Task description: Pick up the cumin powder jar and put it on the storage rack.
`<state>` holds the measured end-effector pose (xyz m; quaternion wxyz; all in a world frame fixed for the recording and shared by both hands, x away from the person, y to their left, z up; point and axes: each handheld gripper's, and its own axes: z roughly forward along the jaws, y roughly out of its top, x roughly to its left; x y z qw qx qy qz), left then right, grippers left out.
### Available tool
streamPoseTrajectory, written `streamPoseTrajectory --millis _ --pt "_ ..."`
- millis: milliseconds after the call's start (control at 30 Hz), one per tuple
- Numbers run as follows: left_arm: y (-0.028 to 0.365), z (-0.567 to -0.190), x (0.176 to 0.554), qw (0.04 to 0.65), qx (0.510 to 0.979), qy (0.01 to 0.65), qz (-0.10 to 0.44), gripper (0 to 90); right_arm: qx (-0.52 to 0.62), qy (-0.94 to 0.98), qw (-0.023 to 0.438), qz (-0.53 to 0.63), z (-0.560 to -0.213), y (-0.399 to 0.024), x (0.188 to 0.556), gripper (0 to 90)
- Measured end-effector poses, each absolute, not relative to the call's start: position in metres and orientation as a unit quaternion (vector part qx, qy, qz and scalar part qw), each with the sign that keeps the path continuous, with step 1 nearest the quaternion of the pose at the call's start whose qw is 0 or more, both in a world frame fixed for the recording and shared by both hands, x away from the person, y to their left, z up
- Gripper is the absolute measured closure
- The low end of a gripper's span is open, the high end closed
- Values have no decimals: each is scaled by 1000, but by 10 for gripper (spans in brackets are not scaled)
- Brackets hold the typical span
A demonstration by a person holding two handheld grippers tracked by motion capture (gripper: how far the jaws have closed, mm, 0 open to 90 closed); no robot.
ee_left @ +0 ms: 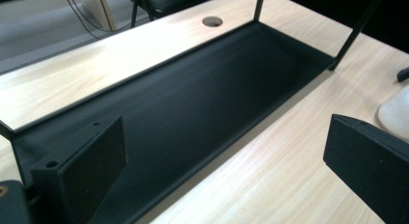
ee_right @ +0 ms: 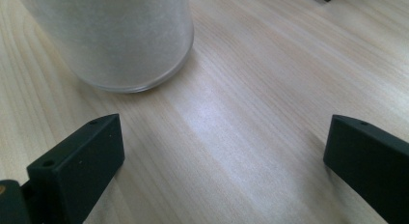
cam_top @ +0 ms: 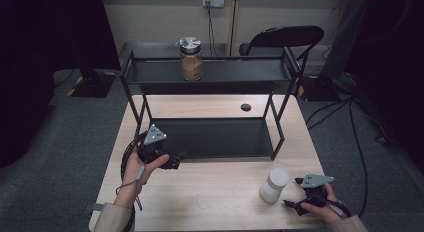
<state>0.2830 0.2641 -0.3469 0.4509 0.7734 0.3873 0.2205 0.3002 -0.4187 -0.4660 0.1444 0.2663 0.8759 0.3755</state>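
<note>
Light wood table [cam_top: 210, 192] w/ a round cable hole [cam_top: 245, 107] near its far edge. On it a black metal two-tier shelf rack [cam_top: 210, 74], bottom tray resting on the tabletop. Floor is grey carpet [cam_top: 65, 137]. Behind the table: black folding chair [cam_top: 285, 39], pale wall panels [cam_top: 160, 19] w/ a wall socket [cam_top: 213, 0] (a cable hangs from it). Black cables [cam_top: 350, 117] trail over the floor at right. Room dim, corners v. dark; soft glare on the wood.

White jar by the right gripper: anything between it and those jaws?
Nothing visible. The white jar stands upright on the table, and bare wood lies between it and the open right gripper, which sits slightly to one side of it.
</note>
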Motion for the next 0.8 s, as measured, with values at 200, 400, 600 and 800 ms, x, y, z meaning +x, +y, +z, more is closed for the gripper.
streamPoseTrajectory --millis 200,400,600,800 --pt "265 -360 280 449 775 390 213 8 266 876 145 376 -466 -419 300 0" --pt "266 -373 277 449 775 392 209 8 266 876 145 375 -466 -419 300 0" --pt "266 -383 274 442 778 394 211 8 266 876 145 376 -466 -419 300 0" --pt "269 -395 272 439 776 404 205 9 266 876 145 375 -466 -419 300 0"
